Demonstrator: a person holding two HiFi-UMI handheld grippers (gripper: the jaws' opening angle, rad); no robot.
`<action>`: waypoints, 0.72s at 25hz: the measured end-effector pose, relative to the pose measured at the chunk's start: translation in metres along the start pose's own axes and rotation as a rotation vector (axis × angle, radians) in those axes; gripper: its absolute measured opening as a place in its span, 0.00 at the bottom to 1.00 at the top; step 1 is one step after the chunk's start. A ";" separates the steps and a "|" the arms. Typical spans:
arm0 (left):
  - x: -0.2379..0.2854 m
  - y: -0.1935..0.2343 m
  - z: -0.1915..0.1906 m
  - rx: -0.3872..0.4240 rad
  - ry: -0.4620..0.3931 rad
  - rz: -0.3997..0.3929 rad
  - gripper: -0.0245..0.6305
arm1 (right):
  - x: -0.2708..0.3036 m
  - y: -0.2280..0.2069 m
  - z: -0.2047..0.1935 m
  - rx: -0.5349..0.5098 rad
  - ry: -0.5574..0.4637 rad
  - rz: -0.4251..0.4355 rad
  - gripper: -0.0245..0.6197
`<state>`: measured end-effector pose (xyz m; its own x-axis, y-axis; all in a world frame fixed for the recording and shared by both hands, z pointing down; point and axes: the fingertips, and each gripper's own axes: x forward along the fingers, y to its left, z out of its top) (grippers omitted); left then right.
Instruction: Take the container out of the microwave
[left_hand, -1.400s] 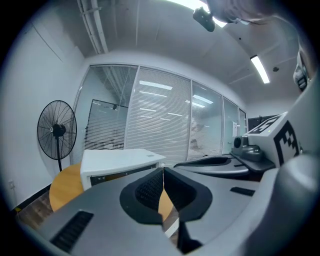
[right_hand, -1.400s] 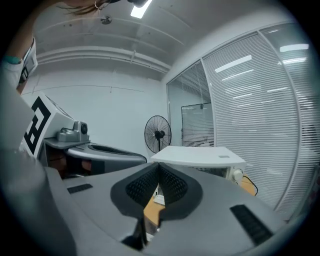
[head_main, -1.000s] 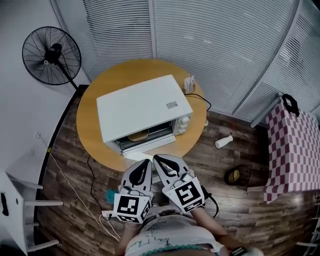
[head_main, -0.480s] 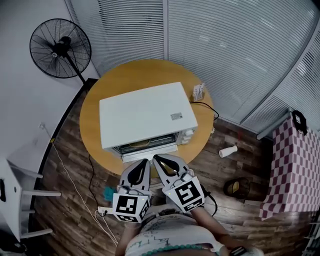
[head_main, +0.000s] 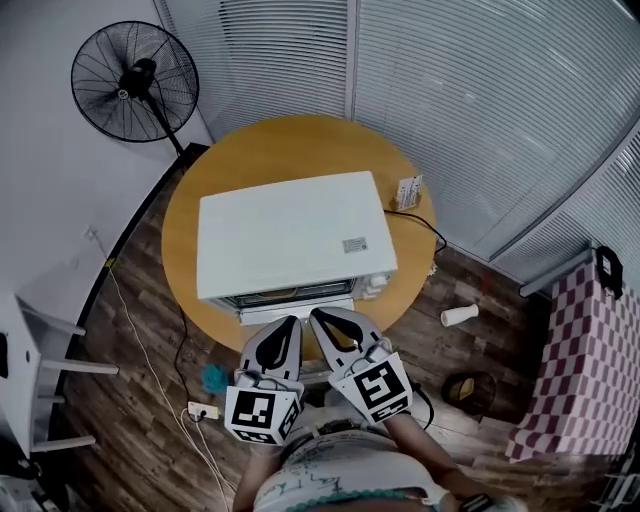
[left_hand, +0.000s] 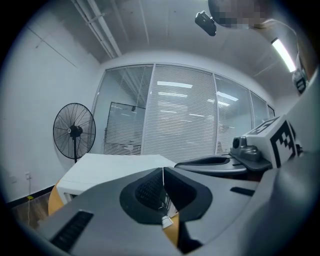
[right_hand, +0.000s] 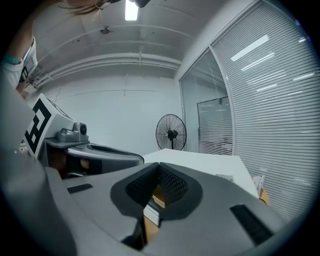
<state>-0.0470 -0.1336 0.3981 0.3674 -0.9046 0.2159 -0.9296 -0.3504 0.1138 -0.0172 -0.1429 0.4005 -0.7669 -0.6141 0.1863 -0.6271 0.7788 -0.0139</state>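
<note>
step: approach, pretty much. Nothing is grabbed yet, so the actual take-out hasn't begun.
left gripper (head_main: 291, 324): jaws pinched fully together, nothing in them. In its own view (left_hand: 163, 170) the 2 pads meet with no gap.
right gripper (head_main: 317, 320): same deal, closed up and empty. Its own view (right_hand: 159, 168) shows the pads touching at the tip.
pair: the 2 sit side by side, tips close to each other, both aimed at the front of the oven.
microwave (head_main: 290, 235): right ahead of both tips, on the round table (head_main: 180, 250). The white door (head_main: 296, 311) looks dropped open, lying just past the tips.
container (head_main: 277, 294): I think it's the tan sliver in the dark opening, beyond the tips and slightly to the left gripper's side. Only an edge peeks out, so I can't tell its shape.
fan (head_main: 135, 78): way off past the oven on the left gripper's side, not in play.
next move: my guess is at least 1 gripper has to open before going in, since closed jaws can't take hold of anything. Then reach over the door into the cavity.
watch out: the opening looks low, so go in flat and don't clip the door or the top edge.
</note>
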 end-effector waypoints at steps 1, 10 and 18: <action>0.001 0.000 0.000 -0.003 -0.001 0.007 0.06 | 0.001 -0.001 -0.001 -0.003 0.000 0.007 0.03; 0.005 0.015 -0.002 -0.008 0.003 0.001 0.06 | 0.020 0.002 -0.001 -0.021 0.009 0.014 0.03; 0.010 0.048 0.006 0.024 0.020 -0.077 0.06 | 0.044 0.005 0.009 0.006 0.011 -0.083 0.03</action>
<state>-0.0878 -0.1612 0.3999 0.4382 -0.8697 0.2270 -0.8989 -0.4248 0.1079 -0.0552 -0.1677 0.4003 -0.7111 -0.6748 0.1977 -0.6889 0.7248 -0.0042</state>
